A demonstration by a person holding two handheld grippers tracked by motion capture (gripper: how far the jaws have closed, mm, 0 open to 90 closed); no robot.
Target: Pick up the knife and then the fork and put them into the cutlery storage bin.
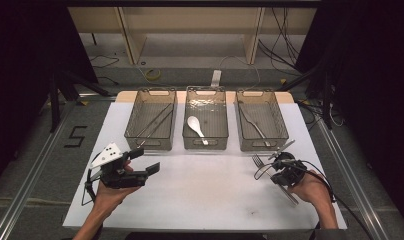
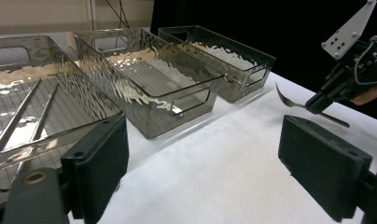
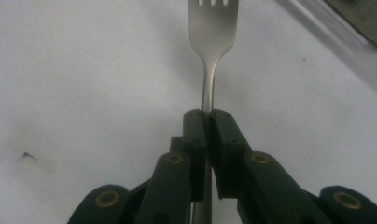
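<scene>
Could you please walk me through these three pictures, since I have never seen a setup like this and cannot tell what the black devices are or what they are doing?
A person sits at a white table and holds a hand-operated two-jaw gripper in each hand. The high view looks down from above. The other two come from small cameras riding on the grippers, looking along their black jaws.

Three clear bins stand in a row. The left bin holds what look like chopsticks, the middle bin a white spoon, and the right bin a piece of metal cutlery.

The left gripper has its jaws wide apart with nothing between them. The right gripper is shut on the handle of a metal fork, its tines pointing away from the jaws, near the right bin.
</scene>
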